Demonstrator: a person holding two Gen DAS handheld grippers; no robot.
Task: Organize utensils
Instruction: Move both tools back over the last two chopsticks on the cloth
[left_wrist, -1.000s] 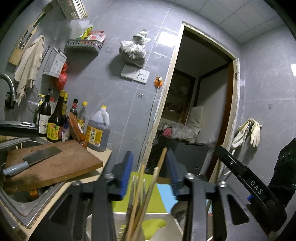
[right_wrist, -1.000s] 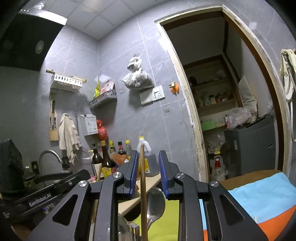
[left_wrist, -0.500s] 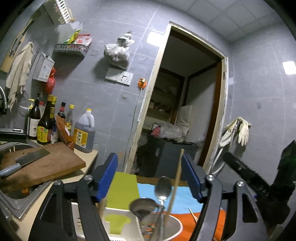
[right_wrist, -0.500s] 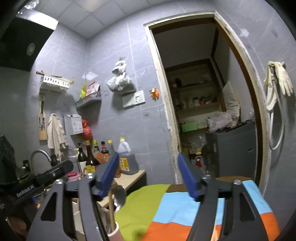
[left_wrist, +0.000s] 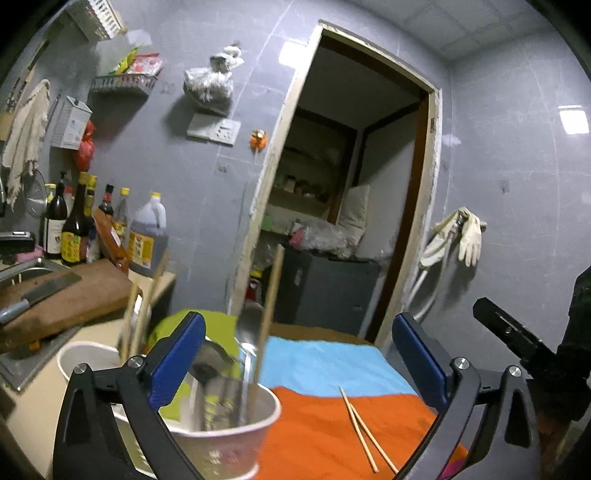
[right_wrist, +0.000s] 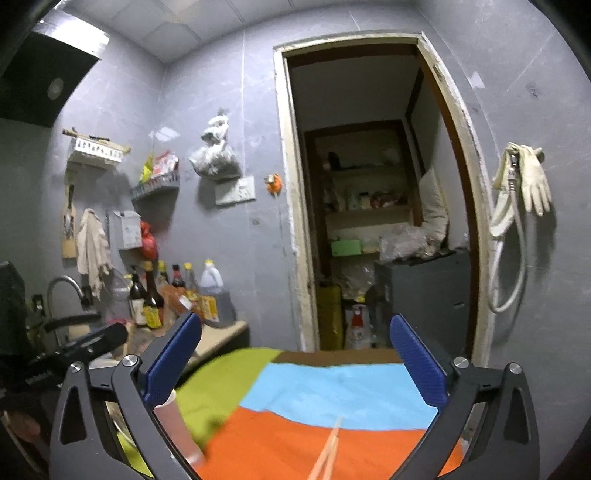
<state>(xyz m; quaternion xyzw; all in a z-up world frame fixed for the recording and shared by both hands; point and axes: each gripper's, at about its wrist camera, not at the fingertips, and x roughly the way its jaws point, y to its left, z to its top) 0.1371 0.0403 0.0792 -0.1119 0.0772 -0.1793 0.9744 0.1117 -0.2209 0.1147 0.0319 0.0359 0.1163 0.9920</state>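
Note:
In the left wrist view my left gripper (left_wrist: 297, 358) has its jaws opening wide, nothing pressed between the blue pads. Below and between them stands a pink-and-white cup (left_wrist: 225, 432) holding spoons (left_wrist: 216, 360) and one upright chopstick (left_wrist: 271, 295). A second white cup (left_wrist: 79, 360) with chopsticks (left_wrist: 136, 314) stands behind it to the left. A loose pair of chopsticks (left_wrist: 364, 432) lies on the orange part of the striped cloth (left_wrist: 325, 369). My right gripper (right_wrist: 295, 363) is also opening, empty, above the cloth; the pink cup (right_wrist: 177, 424) shows beside its left finger.
A wooden cutting board (left_wrist: 74, 295) with a cleaver (left_wrist: 40, 295) lies over the sink at left, with sauce bottles (left_wrist: 74, 225) against the wall. An open doorway (left_wrist: 343, 206) is straight ahead. Rubber gloves (left_wrist: 461, 236) hang on the right wall.
Both grippers went from shut on chopsticks to wide open. The chopsticks now stand in the cups, and both grippers have drawn back and to the right over the cloth.

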